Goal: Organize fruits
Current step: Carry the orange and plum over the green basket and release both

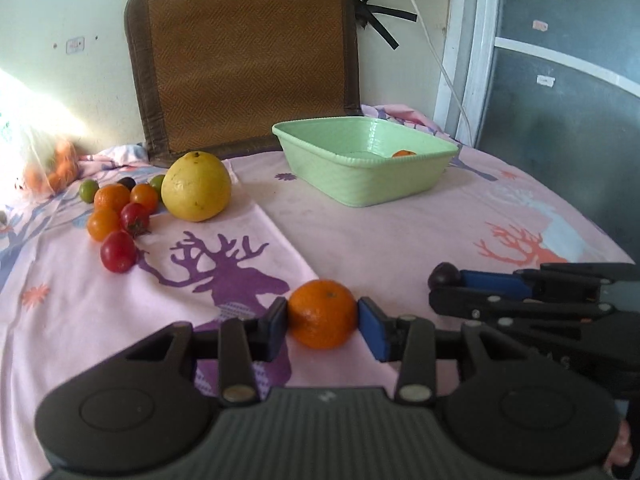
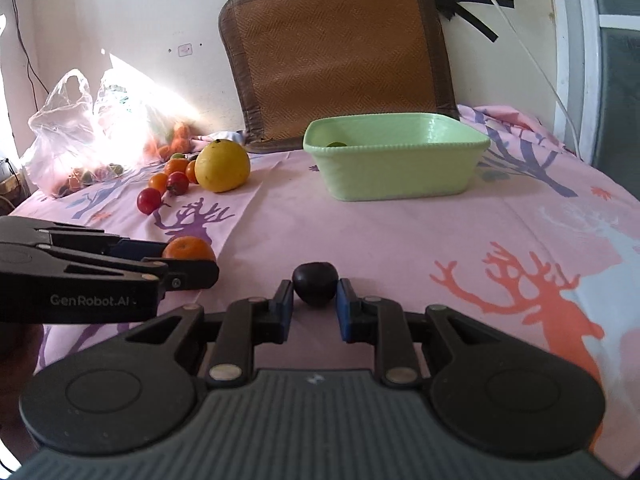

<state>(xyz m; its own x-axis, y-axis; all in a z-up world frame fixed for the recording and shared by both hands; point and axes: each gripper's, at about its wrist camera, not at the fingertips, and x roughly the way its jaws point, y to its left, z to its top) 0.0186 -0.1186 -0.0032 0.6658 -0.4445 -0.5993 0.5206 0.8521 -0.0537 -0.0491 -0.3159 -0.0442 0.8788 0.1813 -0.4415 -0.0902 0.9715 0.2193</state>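
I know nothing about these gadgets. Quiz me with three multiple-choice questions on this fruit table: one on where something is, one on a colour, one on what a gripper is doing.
1. Where does the big yellow fruit lie?
A. inside the basket
B. on the cloth beside the small fruits
C. in the plastic bag

2. What colour is the basket?
A. light green
B. blue
C. red

3. What is the left gripper doing?
A. standing open with nothing in it
B. clamping a tomato
C. clamping an orange

Answers:
1 B: it rests on the pink cloth next to the heap of small fruits.
2 A: its walls are pale green.
3 C: both blue pads press the orange's sides.
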